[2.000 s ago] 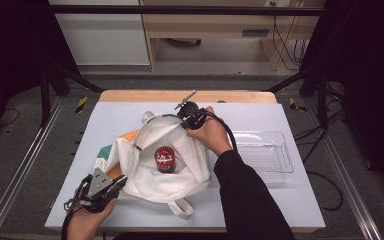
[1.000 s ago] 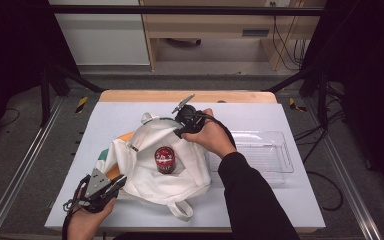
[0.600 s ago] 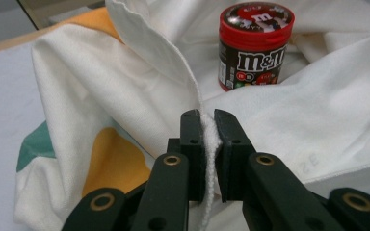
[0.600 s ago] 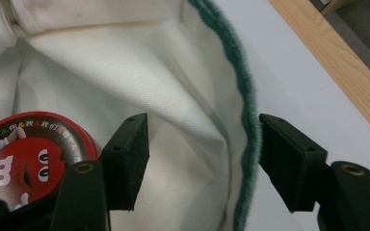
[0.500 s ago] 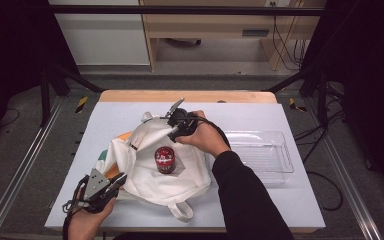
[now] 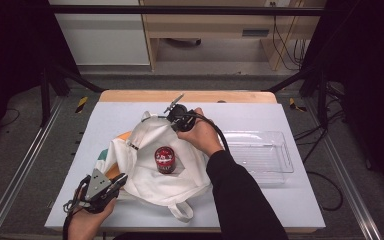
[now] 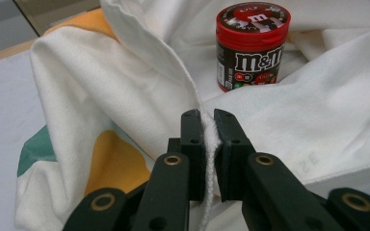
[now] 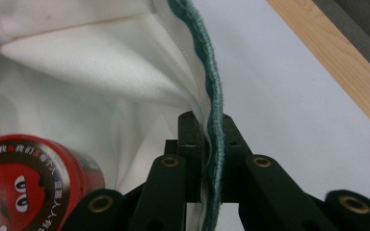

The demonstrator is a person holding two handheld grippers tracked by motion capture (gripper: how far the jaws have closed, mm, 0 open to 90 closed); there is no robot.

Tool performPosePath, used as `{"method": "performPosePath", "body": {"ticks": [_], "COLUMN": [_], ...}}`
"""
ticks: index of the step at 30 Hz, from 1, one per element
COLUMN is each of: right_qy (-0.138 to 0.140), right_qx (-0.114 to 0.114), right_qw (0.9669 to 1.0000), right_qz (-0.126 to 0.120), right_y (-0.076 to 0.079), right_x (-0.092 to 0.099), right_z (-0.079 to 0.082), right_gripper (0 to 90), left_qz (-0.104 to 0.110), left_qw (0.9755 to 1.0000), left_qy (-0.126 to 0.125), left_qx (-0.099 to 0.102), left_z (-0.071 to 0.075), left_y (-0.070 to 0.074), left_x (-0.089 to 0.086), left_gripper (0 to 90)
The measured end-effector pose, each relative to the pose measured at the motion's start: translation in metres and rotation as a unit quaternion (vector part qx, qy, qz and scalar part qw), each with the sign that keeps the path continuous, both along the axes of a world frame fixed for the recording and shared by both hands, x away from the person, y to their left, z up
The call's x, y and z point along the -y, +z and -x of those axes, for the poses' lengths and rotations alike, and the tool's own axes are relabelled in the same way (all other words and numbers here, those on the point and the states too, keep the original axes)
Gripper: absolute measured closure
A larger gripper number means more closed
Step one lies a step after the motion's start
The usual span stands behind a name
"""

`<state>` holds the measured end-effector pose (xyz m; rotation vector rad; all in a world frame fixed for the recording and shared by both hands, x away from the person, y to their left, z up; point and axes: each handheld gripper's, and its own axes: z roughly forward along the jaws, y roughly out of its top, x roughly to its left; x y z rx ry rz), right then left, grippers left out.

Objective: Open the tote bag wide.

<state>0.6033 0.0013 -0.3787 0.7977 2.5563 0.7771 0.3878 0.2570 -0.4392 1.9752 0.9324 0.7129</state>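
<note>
A white cloth bag (image 6: 150, 182) with orange and green print lies open on the table. A red-lidded M&M's jar (image 6: 164, 159) stands upright inside its mouth. At the front left, my left gripper (image 6: 121, 179) is shut on the bag's near white rim (image 7: 209, 144), with the jar (image 7: 250, 45) just beyond the jaws. My right gripper (image 6: 169, 119) is at the bag's far side. Its jaws have just been closing and are now clamped on the green-edged rim (image 8: 211, 82), with the right gripper (image 8: 208, 120) beside the jar (image 8: 29, 183).
A clear plastic tray (image 6: 280, 170) sits on the table's right side, by the person's right forearm. The pale table top (image 6: 105, 120) ends at a wooden strip (image 6: 230, 96) along the back. Metal frame rails (image 6: 25, 165) flank the table.
The right hand shifted left along the bag's far rim and its jaws closed on the green-edged cloth. The left gripper and the jar stayed put.
</note>
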Motion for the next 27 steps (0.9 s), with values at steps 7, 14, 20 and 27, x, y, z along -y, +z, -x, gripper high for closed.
{"method": "performPosePath", "body": {"ticks": [7, 14, 20, 27], "right_qy": [-0.026, -0.031, -0.037, -0.036], "right_qx": [-0.005, -0.011, 0.006, 0.029], "right_qw": [0.9996, 0.9994, 0.9991, 0.9982], "right_qz": [-0.001, 0.010, -0.017, -0.039], "right_y": [-0.001, -0.005, 0.006, 0.020], "right_x": [0.010, 0.005, 0.012, 0.022], "right_z": [-0.009, -0.009, 0.003, 0.027], "right_gripper": [85.2, 77.9, 53.0, 45.8], "left_qz": [-0.018, -0.015, -0.010, -0.005], "left_qw": [0.9996, 0.9997, 0.9998, 0.9999], "left_qy": [0.012, 0.010, 0.009, 0.013], "left_qx": [-0.017, -0.017, -0.012, -0.008], "left_z": [-0.002, -0.003, -0.004, -0.004], "left_y": [-0.003, -0.006, -0.007, -0.006], "left_x": [-0.005, -0.004, -0.004, -0.003], "left_gripper": [83.6, 83.3, 82.4, 82.1]}}
